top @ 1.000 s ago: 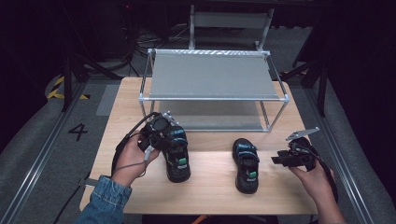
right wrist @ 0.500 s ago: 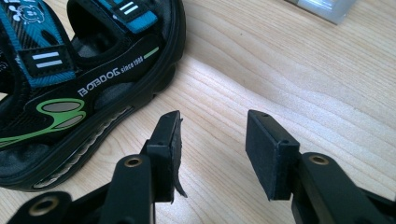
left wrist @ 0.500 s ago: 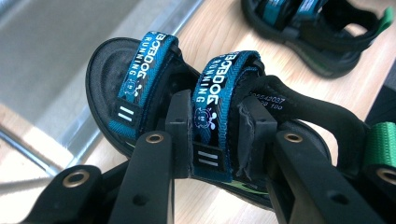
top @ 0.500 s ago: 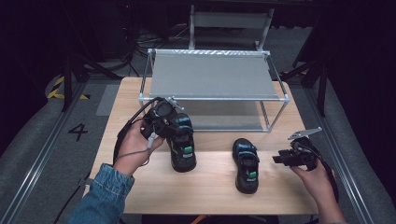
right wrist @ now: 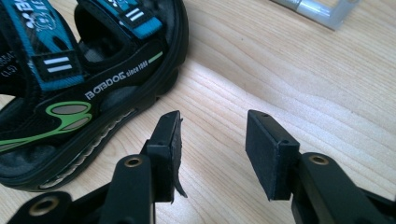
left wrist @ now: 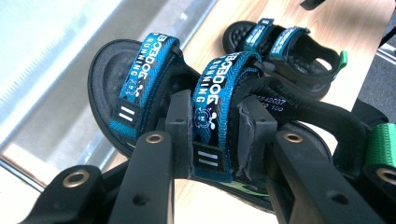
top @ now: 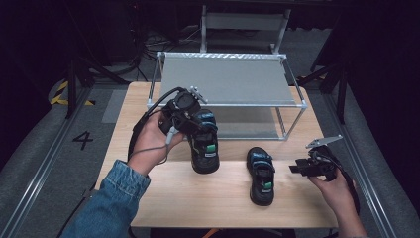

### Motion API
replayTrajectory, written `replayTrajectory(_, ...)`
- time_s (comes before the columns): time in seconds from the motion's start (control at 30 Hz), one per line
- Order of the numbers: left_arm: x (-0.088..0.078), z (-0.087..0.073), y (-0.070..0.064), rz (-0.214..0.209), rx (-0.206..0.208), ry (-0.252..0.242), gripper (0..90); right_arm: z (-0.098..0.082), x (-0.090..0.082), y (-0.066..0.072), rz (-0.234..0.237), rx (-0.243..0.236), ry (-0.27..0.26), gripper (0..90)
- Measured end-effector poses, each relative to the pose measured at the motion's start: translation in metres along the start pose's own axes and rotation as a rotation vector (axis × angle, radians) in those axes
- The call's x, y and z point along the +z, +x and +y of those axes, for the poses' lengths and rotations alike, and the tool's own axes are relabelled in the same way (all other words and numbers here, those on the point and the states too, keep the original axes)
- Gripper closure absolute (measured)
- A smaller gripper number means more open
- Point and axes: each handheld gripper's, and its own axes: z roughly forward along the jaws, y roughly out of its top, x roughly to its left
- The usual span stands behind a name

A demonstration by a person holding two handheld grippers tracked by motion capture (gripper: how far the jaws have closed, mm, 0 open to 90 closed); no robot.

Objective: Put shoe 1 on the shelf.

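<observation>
Clearly the left gripper (top: 195,118) has its jaws clamped on the rear blue woven strap (left wrist: 214,116) of a black sandal with blue straps and green trim (top: 204,144), held at centre-left of the high view, toe pointing down toward the pale wooden table (top: 163,198) and just in front of the 2-tier metal rack with grey shelves (top: 225,82). Since the grip sits on a soft strap and not on the sole, the sandal can swing or twist under its own weight, and I judge it could knock the rack's front rail or catch on the lower shelf's edge. The strap could also slide out between the pads, dropping the sandal back onto the table. The matching second black sandal (top: 261,174) lies flat at lower centre-right. The right gripper (top: 297,167) waits just beside it at the lower right, jaws apart with nothing between them; one pad (right wrist: 173,140) looks torn, which could weaken a later grip.
</observation>
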Motion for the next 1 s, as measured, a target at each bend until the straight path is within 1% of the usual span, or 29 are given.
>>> replayTrajectory(0.07, -0.002, 0.002, 0.000, 0.006, 0.006, -0.001, 70.2, 0.000, -0.001, 0.000, 0.000, -0.002, 0.001, 55.9)
replayTrajectory(0.23, -0.017, 0.015, -0.003, 0.024, 0.023, -0.021, 70.2, 0.000, -0.002, 0.000, 0.001, 0.000, -0.006, 55.9)
replayTrajectory(0.27, -0.019, 0.018, -0.003, 0.025, 0.020, -0.024, 70.2, 0.000, -0.002, 0.000, 0.002, -0.001, -0.006, 55.9)
replayTrajectory(0.3, -0.022, 0.020, -0.002, 0.026, 0.027, -0.027, 70.2, 0.000, -0.002, 0.000, 0.002, 0.000, -0.006, 55.9)
replayTrajectory(0.37, -0.027, 0.026, 0.000, 0.026, 0.026, -0.037, 70.2, 0.000, -0.003, 0.000, 0.002, -0.004, -0.008, 55.9)
replayTrajectory(0.4, -0.027, 0.026, 0.000, 0.026, 0.026, -0.037, 70.2, 0.000, -0.004, 0.000, 0.004, -0.003, -0.010, 56.0)
replayTrajectory(0.6, -0.035, 0.040, 0.007, 0.036, 0.028, -0.045, 70.2, 0.000, -0.006, -0.001, 0.002, -0.003, -0.019, 55.9)
replayTrajectory(0.63, -0.035, 0.042, 0.009, 0.038, 0.030, -0.050, 70.2, 0.000, -0.006, -0.001, 0.002, -0.003, -0.019, 56.0)
replayTrajectory(0.73, -0.036, 0.047, 0.015, 0.027, 0.026, -0.057, 70.3, -0.001, -0.006, -0.001, 0.004, -0.003, -0.017, 55.9)
replayTrajectory(0.87, -0.036, 0.059, 0.027, 0.024, 0.026, -0.067, 70.3, -0.002, -0.006, 0.000, 0.004, -0.006, -0.019, 56.0)
replayTrajectory(0.9, -0.036, 0.059, 0.027, 0.024, 0.026, -0.067, 70.3, -0.002, -0.006, 0.000, 0.004, -0.006, -0.019, 56.0)
replayTrajectory(0.97, -0.035, 0.064, 0.033, 0.026, 0.032, -0.073, 70.3, -0.003, -0.007, 0.000, 0.003, -0.006, -0.017, 56.0)
replayTrajectory(1.0, -0.035, 0.069, 0.040, 0.025, 0.037, -0.082, 70.3, -0.004, -0.008, 0.000, 0.002, 0.000, -0.018, 56.1)
